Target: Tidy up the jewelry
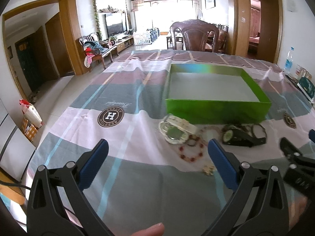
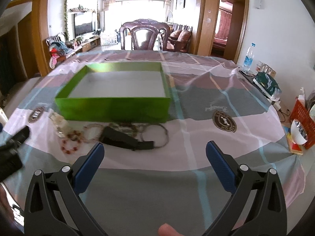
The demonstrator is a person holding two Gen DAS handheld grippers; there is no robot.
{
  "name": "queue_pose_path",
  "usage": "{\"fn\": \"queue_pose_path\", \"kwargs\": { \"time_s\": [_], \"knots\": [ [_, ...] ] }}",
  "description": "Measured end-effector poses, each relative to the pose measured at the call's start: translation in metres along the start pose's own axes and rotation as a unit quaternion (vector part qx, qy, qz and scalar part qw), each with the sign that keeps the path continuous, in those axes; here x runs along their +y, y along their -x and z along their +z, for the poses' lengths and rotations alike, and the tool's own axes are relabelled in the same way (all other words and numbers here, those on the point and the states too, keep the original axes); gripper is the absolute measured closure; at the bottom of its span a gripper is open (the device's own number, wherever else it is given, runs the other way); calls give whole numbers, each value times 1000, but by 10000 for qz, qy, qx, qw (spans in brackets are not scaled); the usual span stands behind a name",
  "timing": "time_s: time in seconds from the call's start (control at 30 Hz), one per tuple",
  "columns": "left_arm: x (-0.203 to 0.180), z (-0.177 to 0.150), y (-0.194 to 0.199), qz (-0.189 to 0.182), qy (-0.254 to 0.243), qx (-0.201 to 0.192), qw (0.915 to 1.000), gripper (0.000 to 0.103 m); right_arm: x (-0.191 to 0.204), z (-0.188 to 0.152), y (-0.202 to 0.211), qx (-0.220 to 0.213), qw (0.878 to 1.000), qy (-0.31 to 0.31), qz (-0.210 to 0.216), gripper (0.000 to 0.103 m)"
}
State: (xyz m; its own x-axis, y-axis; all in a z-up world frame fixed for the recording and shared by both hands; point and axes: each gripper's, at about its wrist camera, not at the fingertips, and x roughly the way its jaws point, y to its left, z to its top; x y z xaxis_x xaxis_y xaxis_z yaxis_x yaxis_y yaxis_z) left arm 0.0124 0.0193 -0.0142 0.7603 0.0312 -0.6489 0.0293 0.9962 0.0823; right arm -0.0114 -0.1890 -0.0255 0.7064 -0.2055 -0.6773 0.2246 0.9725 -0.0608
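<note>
Both grippers, left (image 1: 157, 153) and right (image 2: 155, 153), hang spread wide and empty over the table. We see the watches (image 1: 175, 130) and bead bracelet (image 1: 191, 153) heaped just before the empty green box (image 1: 216, 109); they look light and floppy, so we would pinch a strap.

My right view's smeared, so the bead tangle (image 2: 88, 132) ahead-left of my jaws is mush; fingertip (image 2: 167, 230) cropped below.
</note>
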Motion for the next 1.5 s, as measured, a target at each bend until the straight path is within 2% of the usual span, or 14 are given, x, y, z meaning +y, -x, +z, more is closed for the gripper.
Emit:
{"fn": "queue_pose_path", "kwargs": {
  "time_s": [0.07, 0.2, 0.37, 0.8, 0.9, 0.97, 1.0, 1.1, 1.17, 1.2, 1.3, 1.33, 1.37, 1.5],
  "knots": [
    [6, 1, -12, 50, -28, 154, 9999, 3, -7, -1, -17, 256, 9996, 97, -82, 3],
    [6, 3, -39, 46, -116, 396, 9991, 4, -14, -3, -44, 770, 9968, 178, 107, 3],
    [1, 8, -59, -82, -157, 648, 9977, 13, 0, 1, -54, 746, 9959, 398, 314, 4],
    [-26, 37, -108, -142, -368, 907, 9951, 5, 48, 16, -84, 824, 9855, 1031, 1066, 6],
    [-28, 39, -120, -203, -350, 1009, 9941, 5, 56, 17, -93, 886, 9819, 1173, 1193, 17],
    [-27, 39, -124, -214, -345, 1053, 9936, 5, 61, 17, -101, 996, 9794, 1221, 1260, 31],
    [-26, 39, -126, -214, -343, 1072, 9934, 6, 62, 16, -105, 1060, 9778, 1234, 1317, 34],
    [-23, 36, -128, -316, -305, 1136, 9926, 15, 65, 15, -106, 1029, 9749, 1264, 1517, 47],
    [-21, 34, -126, -518, -252, 1174, 9914, 30, 67, 14, -102, 1003, 9737, 1287, 1588, 59],
    [-21, 32, -125, -557, -258, 1200, 9909, 35, 67, 14, -101, 1000, 9734, 1270, 1624, 62],
    [-19, 26, -124, -680, -218, 1288, 9891, 58, 66, 11, -94, 984, 9742, 1234, 1616, 66],
    [-16, 23, -124, -783, -137, 1357, 9875, 70, 65, 9, -92, 968, 9745, 1218, 1614, 66],
    [-13, 21, -125, -861, -75, 1390, 9865, 75, 63, 9, -90, 958, 9750, 1187, 1614, 67],
    [-1, 16, -116, -967, 67, 1369, 9858, 81, 51, 7, -83, 938, 9785, 985, 1551, 68]
  ]
}}
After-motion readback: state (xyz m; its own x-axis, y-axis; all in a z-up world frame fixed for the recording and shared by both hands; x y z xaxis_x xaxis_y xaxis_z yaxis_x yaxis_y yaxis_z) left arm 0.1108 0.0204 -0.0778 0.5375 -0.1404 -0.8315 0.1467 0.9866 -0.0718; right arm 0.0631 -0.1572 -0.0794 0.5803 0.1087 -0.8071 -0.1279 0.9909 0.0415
